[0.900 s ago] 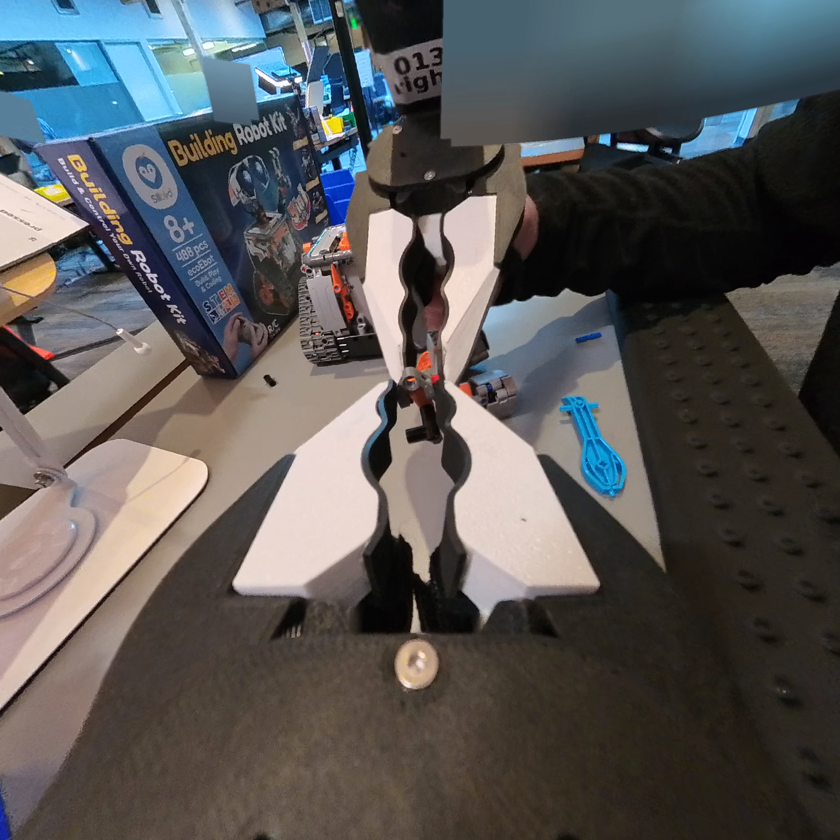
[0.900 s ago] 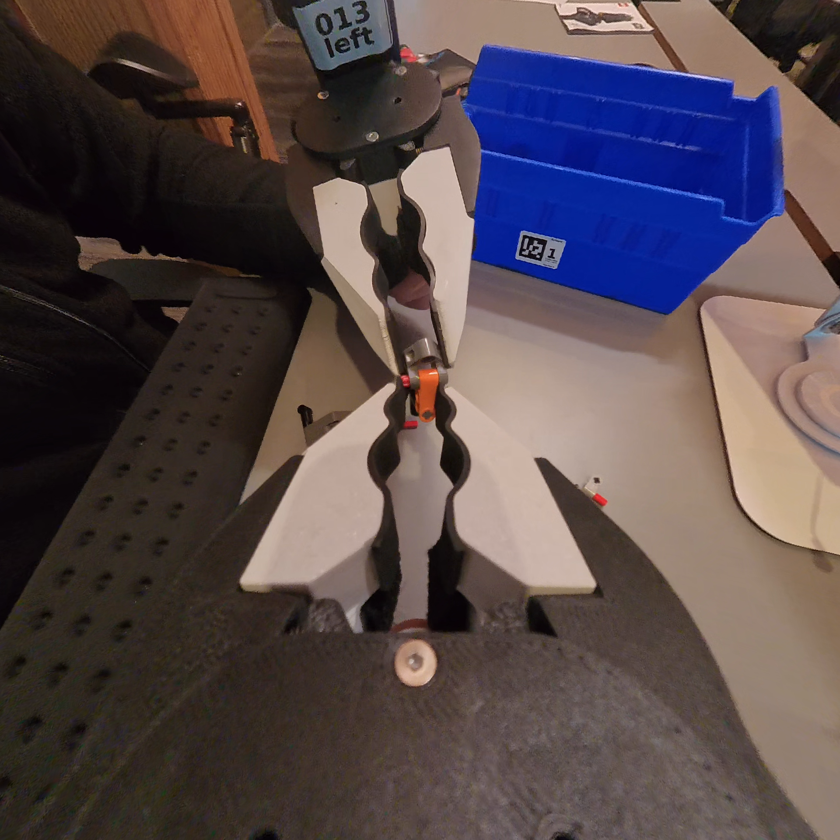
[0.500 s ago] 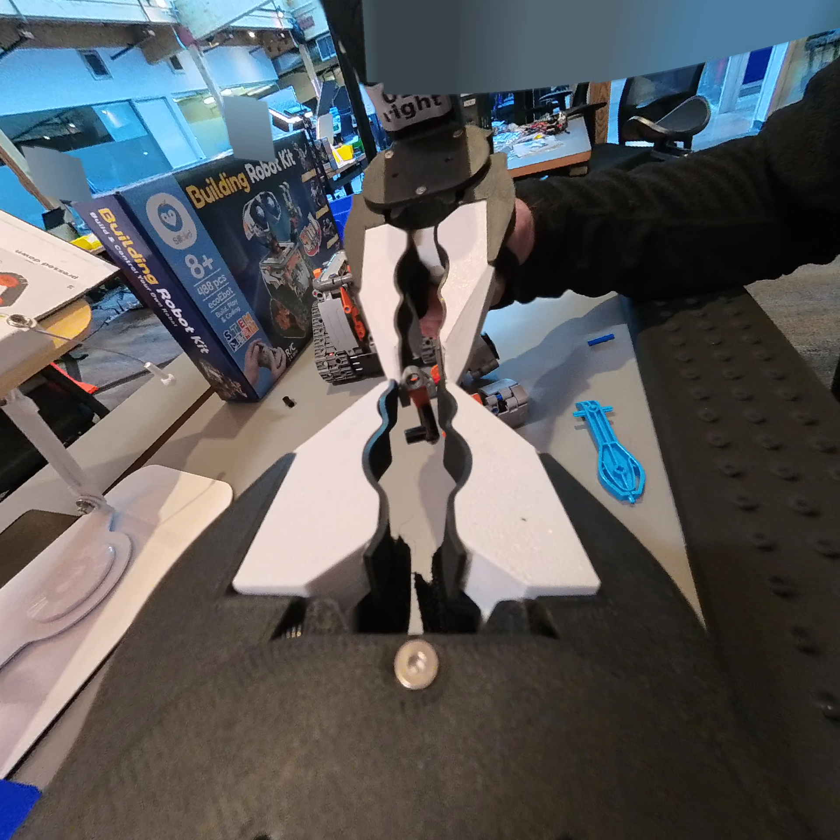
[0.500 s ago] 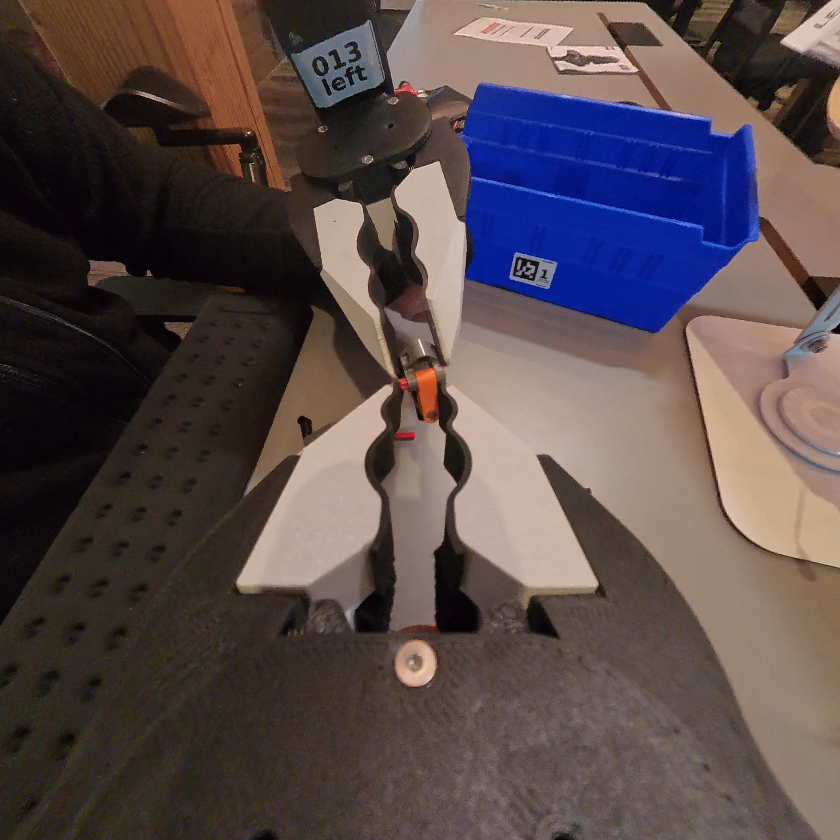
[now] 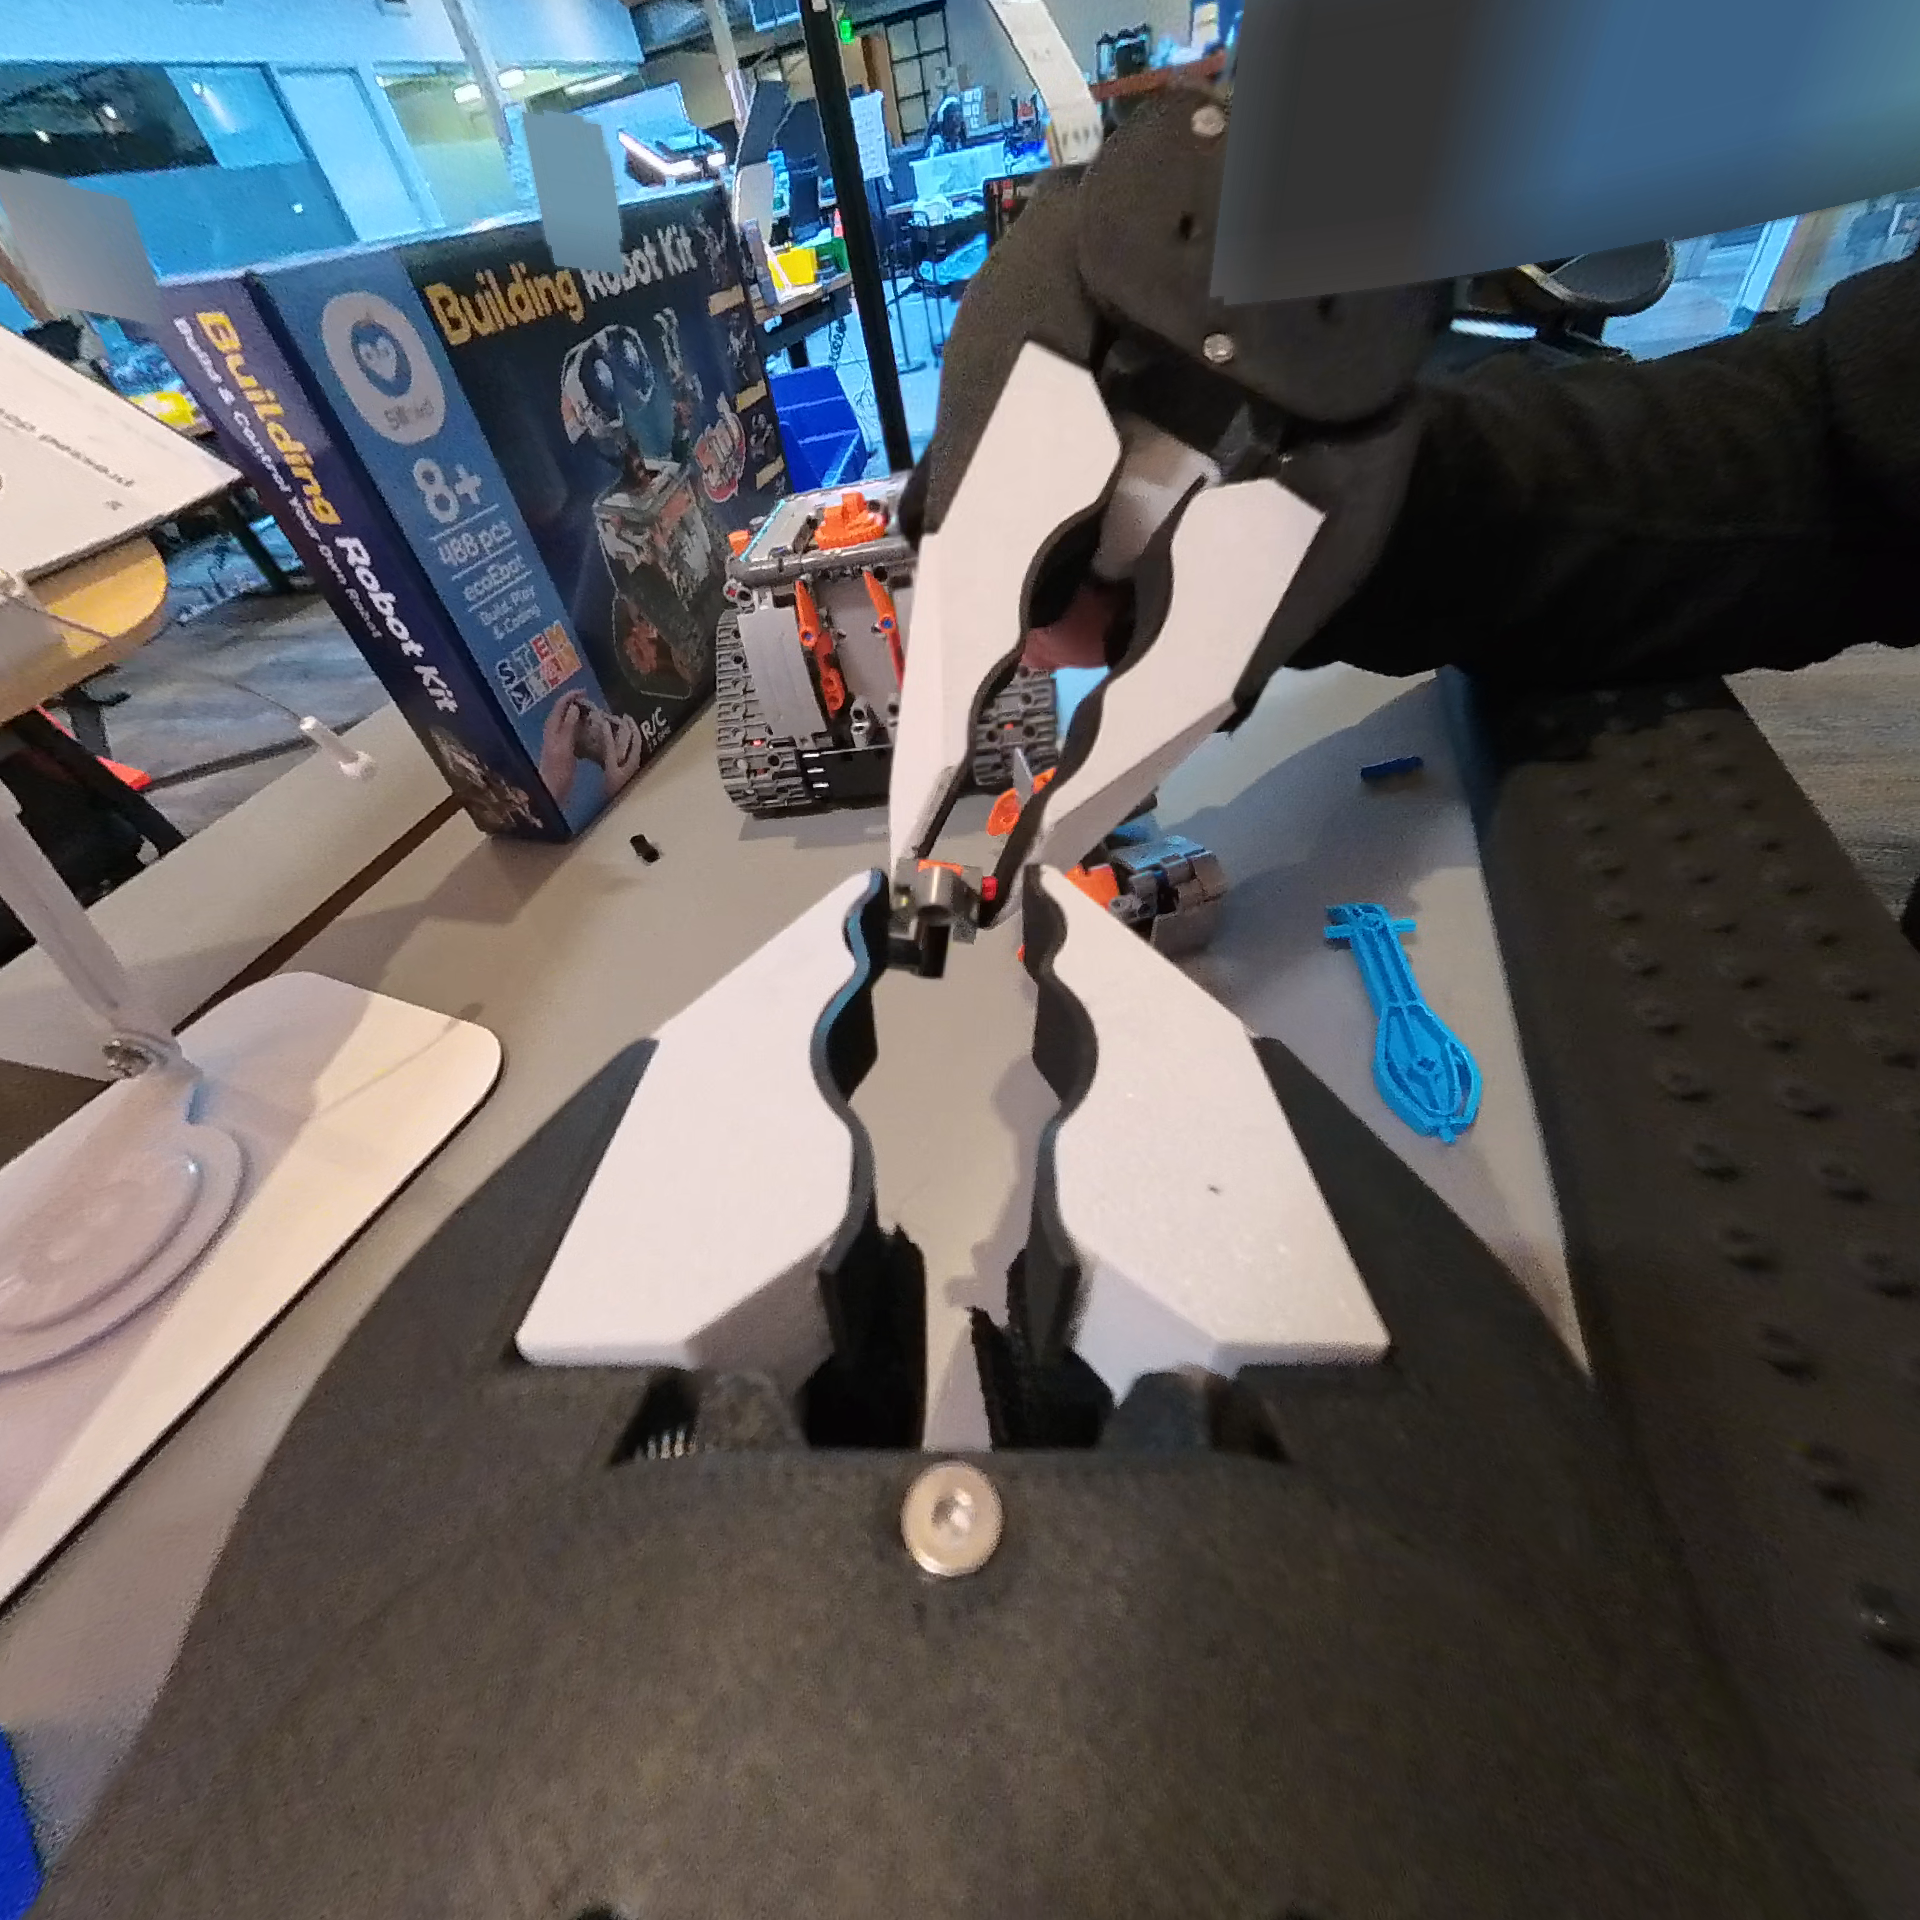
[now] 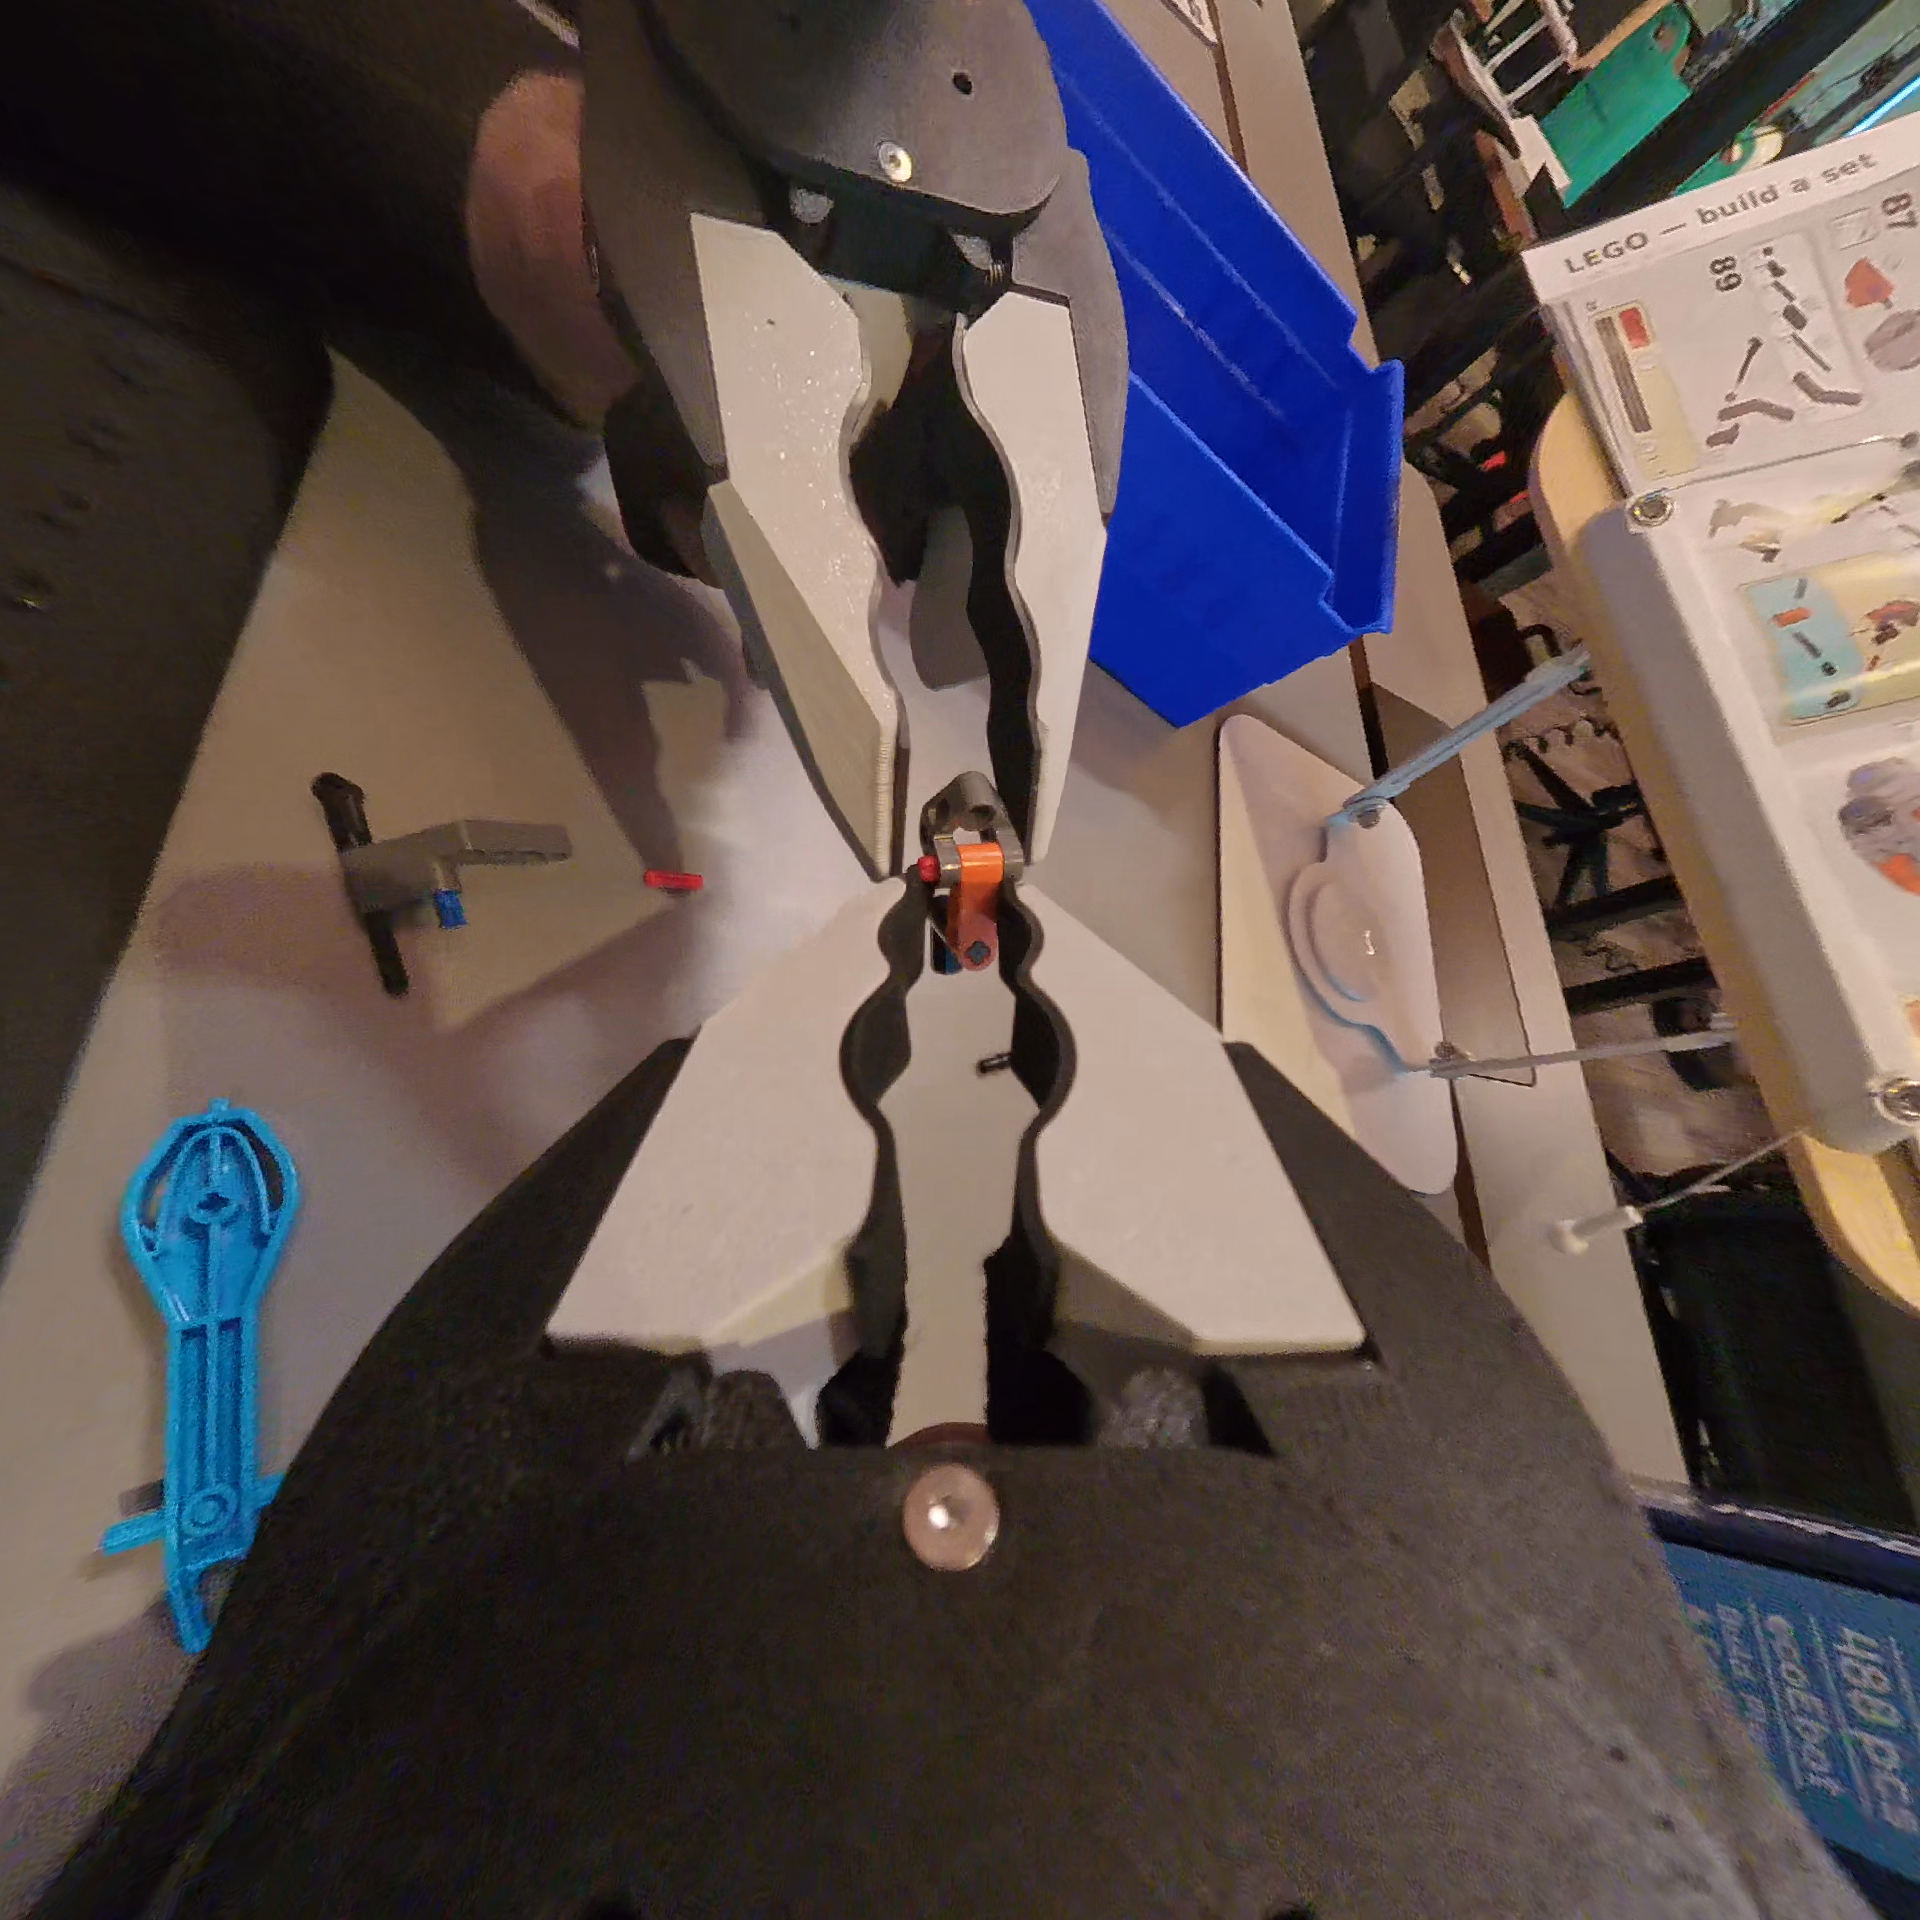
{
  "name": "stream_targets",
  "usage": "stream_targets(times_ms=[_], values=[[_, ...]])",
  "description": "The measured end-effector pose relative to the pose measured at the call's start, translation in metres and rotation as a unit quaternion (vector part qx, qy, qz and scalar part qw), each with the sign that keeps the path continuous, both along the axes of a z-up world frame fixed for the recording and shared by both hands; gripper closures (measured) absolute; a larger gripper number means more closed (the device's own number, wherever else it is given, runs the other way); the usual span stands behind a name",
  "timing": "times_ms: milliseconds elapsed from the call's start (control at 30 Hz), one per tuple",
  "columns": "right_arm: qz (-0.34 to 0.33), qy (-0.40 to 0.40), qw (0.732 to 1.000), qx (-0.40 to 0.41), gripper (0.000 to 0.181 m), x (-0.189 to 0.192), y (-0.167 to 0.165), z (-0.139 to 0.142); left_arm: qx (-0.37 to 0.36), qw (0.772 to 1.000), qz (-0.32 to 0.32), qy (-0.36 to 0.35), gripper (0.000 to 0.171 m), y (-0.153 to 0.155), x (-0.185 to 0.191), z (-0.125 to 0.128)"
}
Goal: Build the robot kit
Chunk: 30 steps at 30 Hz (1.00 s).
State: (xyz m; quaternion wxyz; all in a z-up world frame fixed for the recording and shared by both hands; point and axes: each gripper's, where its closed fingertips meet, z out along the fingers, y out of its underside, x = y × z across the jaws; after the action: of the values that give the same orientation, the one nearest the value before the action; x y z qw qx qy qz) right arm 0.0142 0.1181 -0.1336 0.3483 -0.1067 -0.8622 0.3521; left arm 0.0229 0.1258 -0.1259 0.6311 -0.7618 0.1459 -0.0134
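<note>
A small grey, orange and black brick assembly (image 5: 935, 899) is held in the air between my two grippers, which meet tip to tip. My left gripper (image 5: 954, 888) is shut on its grey end. My right gripper (image 6: 961, 899) is shut on its orange link (image 6: 977, 894). In the left wrist view the right gripper (image 5: 951, 876) comes down from the upper right, held by a black-sleeved arm (image 5: 1610, 499). In the right wrist view the left gripper (image 6: 956, 847) comes down from above.
On the grey table (image 5: 582, 935) stand a kit box (image 5: 499, 540) and a tracked robot model (image 5: 821, 665). A grey and orange sub-assembly (image 5: 1164, 894), a blue tool (image 6: 208, 1320), a grey angled piece (image 6: 436, 852) and a red pin (image 6: 673, 881) lie loose. A blue bin (image 6: 1226, 468) and an instruction stand (image 6: 1787, 416) are at the right. My left and right fingertips are right by each other. From either gripper's tips it is about 12 cm to the grey angled piece (image 6: 436, 852).
The right gripper has rolled and tilted, so it now comes in from the upper right and its view is skewed. The assembly has turned with it. Both grippers still hold it.
</note>
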Motion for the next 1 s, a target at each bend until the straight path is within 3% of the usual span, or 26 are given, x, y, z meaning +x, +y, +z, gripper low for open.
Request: stream_targets(times_ms=[1000], values=[[-0.021,-0.124,0.989,-0.078,0.17,0.0,-0.005,-0.013,-0.035,0.987,0.054,0.144,0.155,-0.003,-0.001,-0.011]])
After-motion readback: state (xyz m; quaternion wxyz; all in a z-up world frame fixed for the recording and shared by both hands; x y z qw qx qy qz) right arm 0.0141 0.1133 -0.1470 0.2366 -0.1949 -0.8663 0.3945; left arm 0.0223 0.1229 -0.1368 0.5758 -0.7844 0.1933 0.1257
